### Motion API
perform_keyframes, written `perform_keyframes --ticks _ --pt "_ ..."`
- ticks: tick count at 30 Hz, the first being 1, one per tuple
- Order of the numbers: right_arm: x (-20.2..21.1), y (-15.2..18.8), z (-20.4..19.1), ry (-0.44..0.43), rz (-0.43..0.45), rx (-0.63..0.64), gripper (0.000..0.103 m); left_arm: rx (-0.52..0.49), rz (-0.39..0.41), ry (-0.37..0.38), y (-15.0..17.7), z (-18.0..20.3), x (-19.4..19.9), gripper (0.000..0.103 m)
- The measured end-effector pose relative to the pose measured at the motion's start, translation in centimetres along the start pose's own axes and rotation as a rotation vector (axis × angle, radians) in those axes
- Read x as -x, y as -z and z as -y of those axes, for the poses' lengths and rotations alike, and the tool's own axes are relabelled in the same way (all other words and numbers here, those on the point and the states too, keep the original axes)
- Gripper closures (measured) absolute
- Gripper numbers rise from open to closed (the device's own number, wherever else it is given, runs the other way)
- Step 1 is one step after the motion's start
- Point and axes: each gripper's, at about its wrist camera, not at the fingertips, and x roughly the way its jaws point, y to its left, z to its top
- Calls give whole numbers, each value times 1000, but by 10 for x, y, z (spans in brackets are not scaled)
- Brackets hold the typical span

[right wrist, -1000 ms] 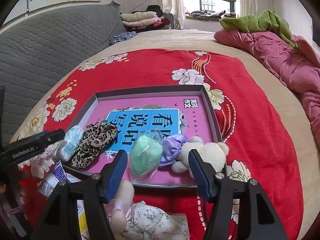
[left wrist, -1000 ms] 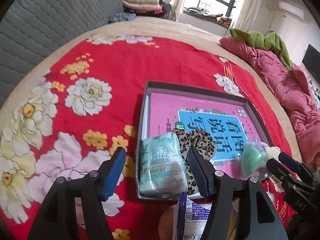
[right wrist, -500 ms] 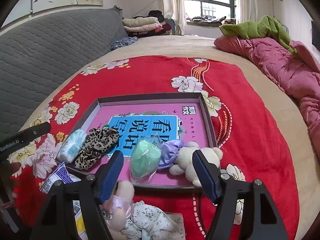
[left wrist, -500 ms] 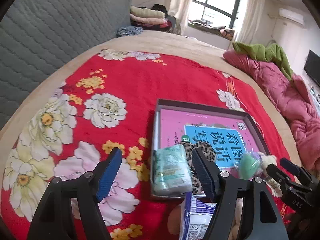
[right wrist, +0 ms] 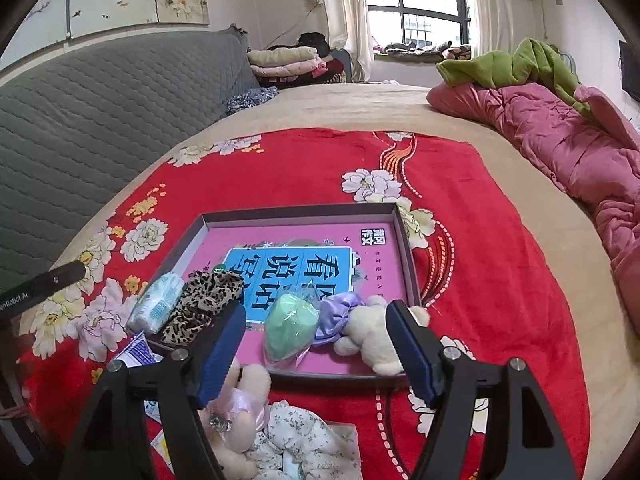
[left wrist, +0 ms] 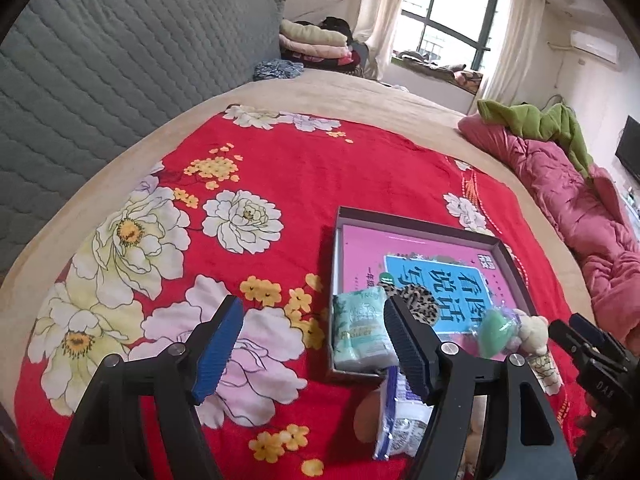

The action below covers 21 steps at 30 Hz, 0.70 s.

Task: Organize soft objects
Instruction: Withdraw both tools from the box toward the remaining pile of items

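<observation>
Left wrist view: my left gripper [left wrist: 312, 344] stands with its jaws wide apart and nothing between the blue pads; they have just been opening. It hangs above the red floral blanket [left wrist: 280, 168] on the bed. The shallow box [left wrist: 416, 228] lies just to the right of the gripper, with a pink and blue book [left wrist: 404, 248] lining its floor. In the box's near left corner sits a pale green tissue pack [left wrist: 360, 330], and the leopard scrunchie [left wrist: 420, 304] lies touching its right side. Farther right in the box I see the green sponge in clear wrap [left wrist: 494, 330] and the cream teddy bear [left wrist: 532, 330] (partly hidden by the gripper's right finger). A blue and white packet [left wrist: 400, 416] lies on the blanket, just outside the box's near wall. The right gripper's black tip enters at the right edge.

Right wrist view: my right gripper [right wrist: 316, 352] is also spread wide and holds nothing; its jaws have just been opening too. Between its fingers, along the near wall of the box [right wrist: 296, 214], the green sponge in clear wrap [right wrist: 290, 330], a lilac scrunchie [right wrist: 340, 316] and the cream teddy bear [right wrist: 372, 336] lie side by side, touching. The tissue pack [right wrist: 158, 308] and leopard scrunchie [right wrist: 204, 304] occupy the left near corner. Outside the box, at the bottom, a plush doll in floral cloth [right wrist: 280, 432] lies on the blanket.
</observation>
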Motion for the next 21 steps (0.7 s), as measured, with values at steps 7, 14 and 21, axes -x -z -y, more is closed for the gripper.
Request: perform_keyframes --ticks 7,14,21 --pt "19 -2 2 -5 34 5 31 -21 13 21 6 15 17 29" --pt "37 -3 4 -13 63 4 30 -42 17 36 11 27 32 29" --pt "53 0 12 -15 79 -3 30 -56 10 39 17 32 42 29"
